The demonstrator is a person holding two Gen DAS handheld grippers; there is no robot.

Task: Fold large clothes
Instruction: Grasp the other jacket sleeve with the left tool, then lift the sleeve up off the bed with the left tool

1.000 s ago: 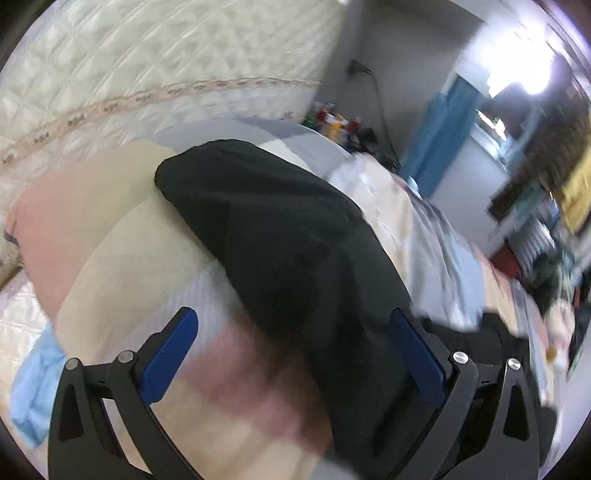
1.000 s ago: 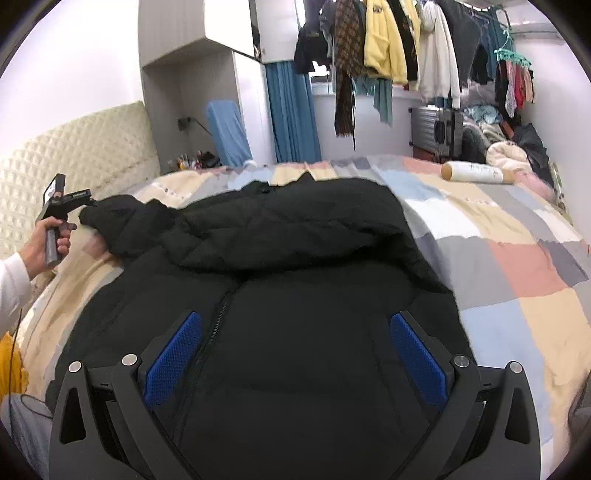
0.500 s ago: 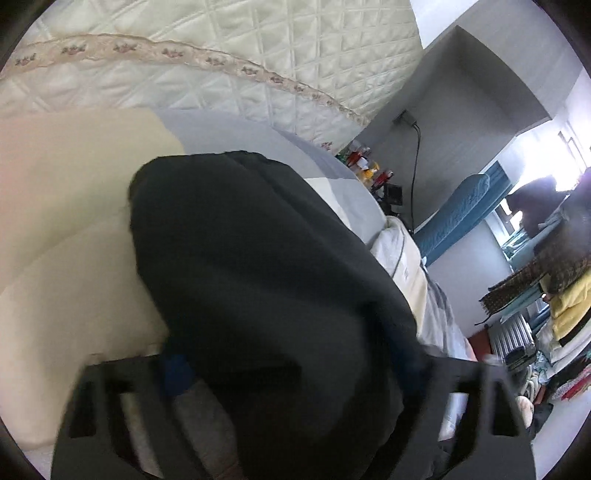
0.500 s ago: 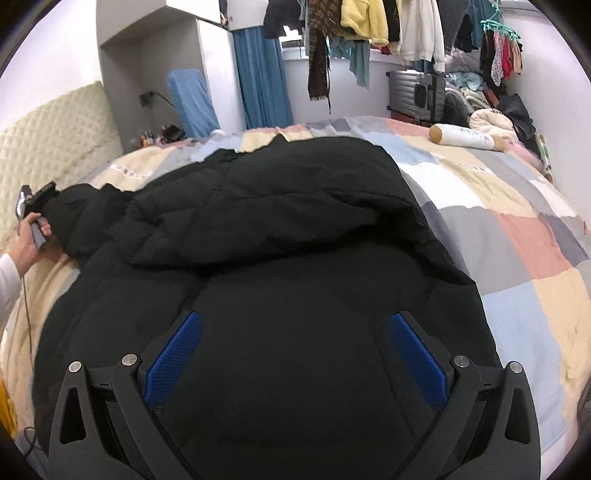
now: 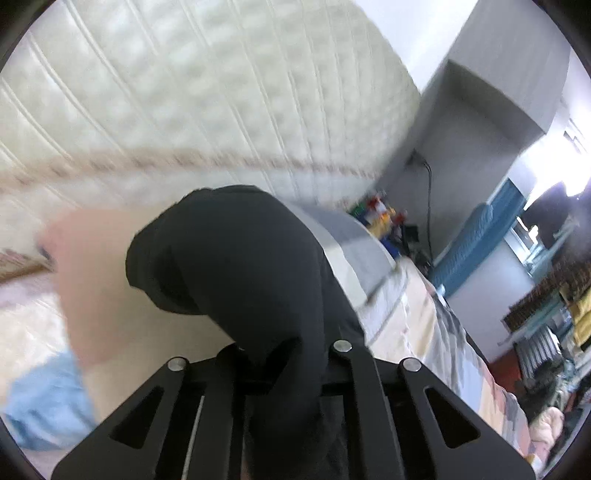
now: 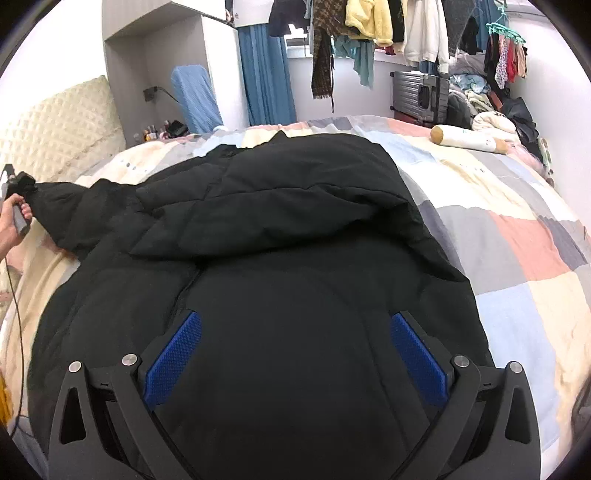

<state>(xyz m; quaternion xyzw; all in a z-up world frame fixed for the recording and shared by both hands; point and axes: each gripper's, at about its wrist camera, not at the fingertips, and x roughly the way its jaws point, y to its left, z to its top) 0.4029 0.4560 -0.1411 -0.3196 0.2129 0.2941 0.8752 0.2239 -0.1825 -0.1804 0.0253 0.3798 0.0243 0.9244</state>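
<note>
Since a second ago we have brought our left gripper (image 5: 280,354) from spread wide to pressed together on the sleeve (image 5: 240,266) of the black puffer jacket (image 6: 280,258); the cuff end now stands lifted above the bedding, before the quilted cream headboard (image 5: 207,96).

Item: left gripper, also seen from the right wrist at far left (image 6: 14,188), held in our left hand (image 6: 11,229), pinching the sleeve tip, which is stretched out toward the headboard.

Item: right gripper (image 6: 293,354), blue pads (image 6: 173,358) spread wide apart, hovering over the jacket's lower body, gripping nothing.

Item: jacket, lying front-up across the patchwork bedspread (image 6: 517,236), hood flopped open over the chest, one sleeve extended to our left.

Item: cylindrical bolster (image 6: 465,138), on the bedspread's far right, well apart from the jacket.

Item: hanging clothes (image 6: 369,22), along the back wall.
</note>
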